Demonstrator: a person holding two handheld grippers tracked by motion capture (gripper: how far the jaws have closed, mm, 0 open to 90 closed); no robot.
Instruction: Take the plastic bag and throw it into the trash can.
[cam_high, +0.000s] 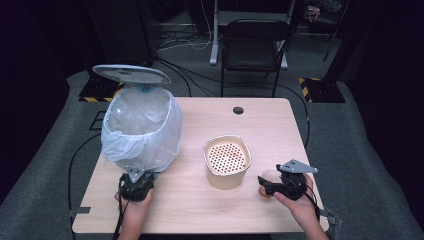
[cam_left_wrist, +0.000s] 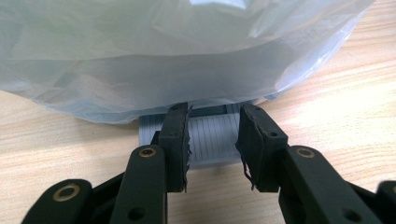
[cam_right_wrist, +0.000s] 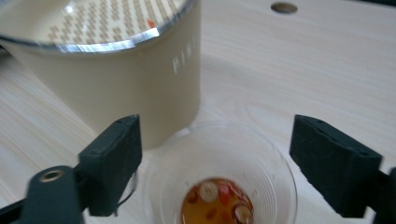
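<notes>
Cup (cam_right_wrist: 219, 186) of leftover broth sits upright between my right gripper's (cam_high: 267, 186) spread jaws, pads not touching it, just near-right of the strainer container (cam_high: 227, 161). My left gripper (cam_left_wrist: 212, 140) pinches the bin's pedal (cam_left_wrist: 212, 135), far left.

We see a clear plastic cup (cam_right_wrist: 219, 172) standing upright on the bench (cam_high: 190, 210), near its front right corner, just beside the cream strainer tub (cam_high: 227, 161); at its bottom sits a shallow pool of amber liquid with bits of red and pale food in it, and its thin wall is ribbed and see-through. At the far left stands the bin (cam_high: 142, 127), its body wrapped in a loose, translucent white bag that billows over the rim, its round lid (cam_high: 131, 74) tipped up at the back; low at its front a ribbed grey pedal (cam_left_wrist: 212, 137) juts out onto the wood
</notes>
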